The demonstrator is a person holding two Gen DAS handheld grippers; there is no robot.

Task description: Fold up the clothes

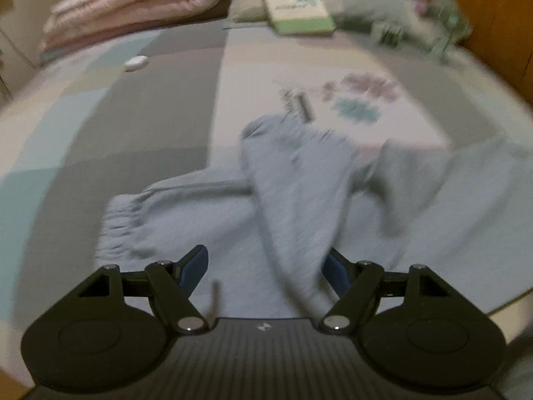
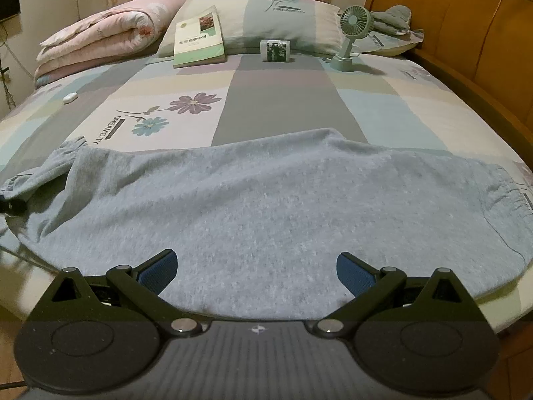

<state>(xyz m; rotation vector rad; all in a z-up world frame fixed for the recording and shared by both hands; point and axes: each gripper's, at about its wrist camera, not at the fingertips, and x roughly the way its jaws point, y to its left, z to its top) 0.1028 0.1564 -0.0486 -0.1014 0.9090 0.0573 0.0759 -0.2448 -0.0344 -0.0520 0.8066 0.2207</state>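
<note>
While both my tongs hang over the near edge of the bed, neither grips anything: my left gripper stands with its blue pads well apart and a raised ridge of cloth running up between them, though that view is blurred and I cannot tell whether a pad touches it. My right gripper is spread just as wide above flat fabric. Beneath them lie the grey sweatpants, stretched sideways across the patchwork sheet, one gathered cuff at the right, the other leg folded back over itself at the left. Farther off I see a small white object, then a book leaning on the pillow, a small pack, a green fan, and the rolled pink quilt.
</note>
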